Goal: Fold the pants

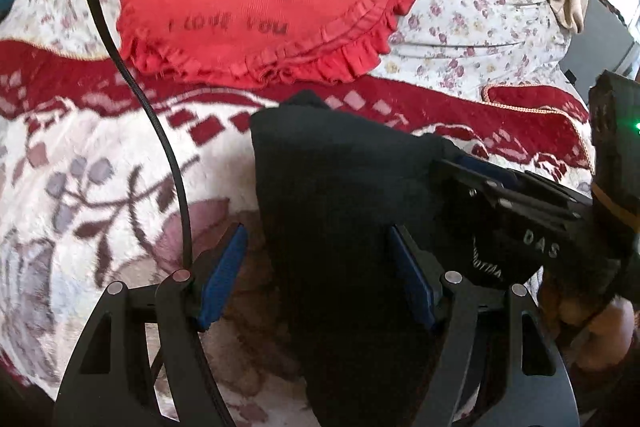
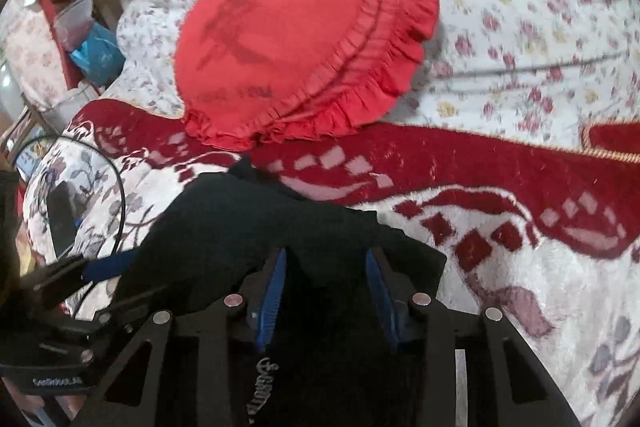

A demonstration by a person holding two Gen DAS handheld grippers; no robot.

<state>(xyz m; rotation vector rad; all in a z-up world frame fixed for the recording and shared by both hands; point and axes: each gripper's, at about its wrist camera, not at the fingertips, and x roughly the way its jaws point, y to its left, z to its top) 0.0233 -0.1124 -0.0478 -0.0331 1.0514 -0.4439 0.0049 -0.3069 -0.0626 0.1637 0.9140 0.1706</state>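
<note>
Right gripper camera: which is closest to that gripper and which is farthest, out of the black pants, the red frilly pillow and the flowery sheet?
1. black pants: lying between the right gripper fingers.
2. red frilly pillow: ahead, beyond the red-and-white blanket.
3. flowery sheet: farthest, behind the pillow, upper right.

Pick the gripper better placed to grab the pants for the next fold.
Right, probably. The right gripper has black pants filling the gap between its open jaws; the left gripper straddles only their edge.
</note>
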